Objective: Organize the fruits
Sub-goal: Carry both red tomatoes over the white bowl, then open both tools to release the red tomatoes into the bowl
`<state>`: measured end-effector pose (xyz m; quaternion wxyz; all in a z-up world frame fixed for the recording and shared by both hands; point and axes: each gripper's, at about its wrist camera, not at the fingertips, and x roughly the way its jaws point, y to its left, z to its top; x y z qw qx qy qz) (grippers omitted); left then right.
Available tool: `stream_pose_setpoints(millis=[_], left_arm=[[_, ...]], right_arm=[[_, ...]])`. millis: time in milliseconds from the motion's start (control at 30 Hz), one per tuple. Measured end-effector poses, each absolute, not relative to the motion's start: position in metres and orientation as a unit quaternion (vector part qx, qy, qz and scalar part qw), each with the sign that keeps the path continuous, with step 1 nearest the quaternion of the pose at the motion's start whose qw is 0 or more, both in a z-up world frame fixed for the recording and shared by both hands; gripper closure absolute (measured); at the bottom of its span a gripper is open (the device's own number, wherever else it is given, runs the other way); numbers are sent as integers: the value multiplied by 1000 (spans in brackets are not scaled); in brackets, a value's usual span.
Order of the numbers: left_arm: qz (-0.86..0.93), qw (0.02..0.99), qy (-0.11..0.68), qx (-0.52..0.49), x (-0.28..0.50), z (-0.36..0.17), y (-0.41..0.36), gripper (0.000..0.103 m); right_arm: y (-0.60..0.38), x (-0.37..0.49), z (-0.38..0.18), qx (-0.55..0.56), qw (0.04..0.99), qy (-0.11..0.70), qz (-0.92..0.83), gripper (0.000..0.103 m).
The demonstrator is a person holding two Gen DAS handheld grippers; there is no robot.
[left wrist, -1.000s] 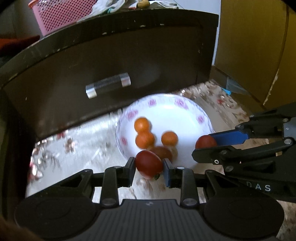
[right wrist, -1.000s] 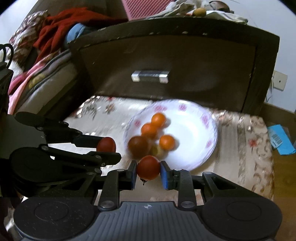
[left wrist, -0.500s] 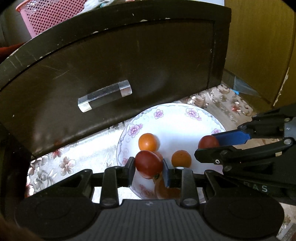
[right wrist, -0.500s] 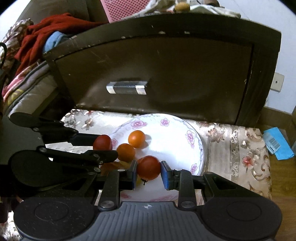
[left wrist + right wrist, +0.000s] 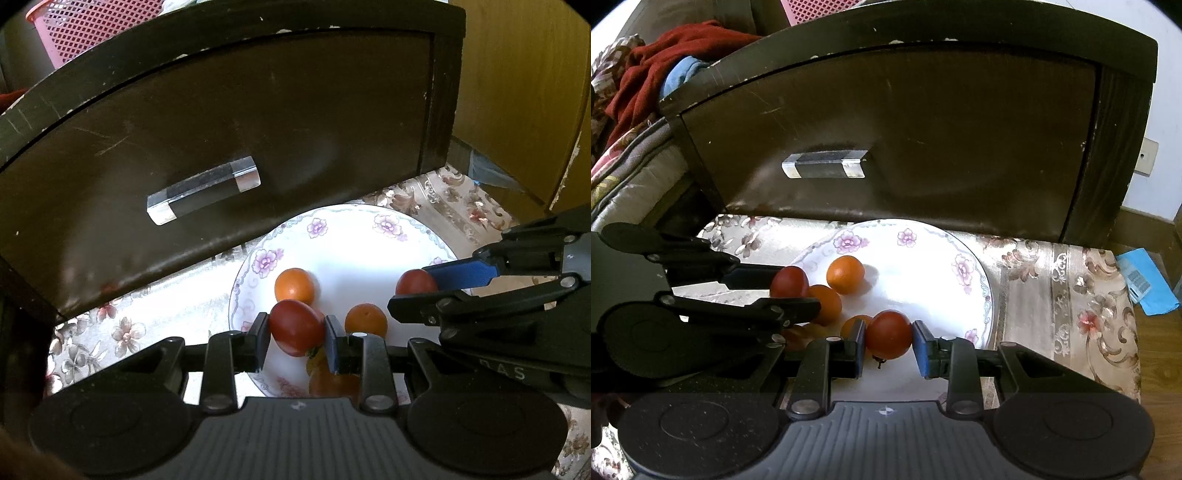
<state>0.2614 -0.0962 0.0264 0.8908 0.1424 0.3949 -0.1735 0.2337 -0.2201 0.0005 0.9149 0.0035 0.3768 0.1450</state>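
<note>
While my left gripper (image 5: 295, 332) clenched one red tomato (image 5: 296, 326) over the plate (image 5: 369, 236), my right gripper (image 5: 888, 341) was parting around another tomato (image 5: 888, 334); I judged it best to lower each before letting go, clear of the oranges (image 5: 846, 274).

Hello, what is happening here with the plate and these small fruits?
A person is putting fruits on a flowered plate with two handheld grippers. The left gripper is shut on a red tomato over the plate. The right gripper has a red tomato between its fingers, with a small gap on one side. Several orange fruits already lie on the plate.
</note>
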Motion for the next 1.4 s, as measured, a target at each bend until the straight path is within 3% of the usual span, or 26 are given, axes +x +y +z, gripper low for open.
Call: stream_pose_setpoints(millis=[600, 867, 1133, 1400], left_arm=[[-171, 890, 399, 138, 263, 26, -96, 63], [-166, 894, 393, 136, 256, 36, -93, 53], [-155, 902, 382, 131, 241, 48, -90, 36], [-138, 904, 387, 115, 221, 48, -79, 30]], right_arm=[[-222, 234, 0, 0, 916, 377, 136, 76], [-226, 227, 7, 6, 921, 368, 128, 70], [-230, 209, 20, 13, 926, 358, 118, 66], [-227, 193, 23, 10, 926, 359, 113, 66]])
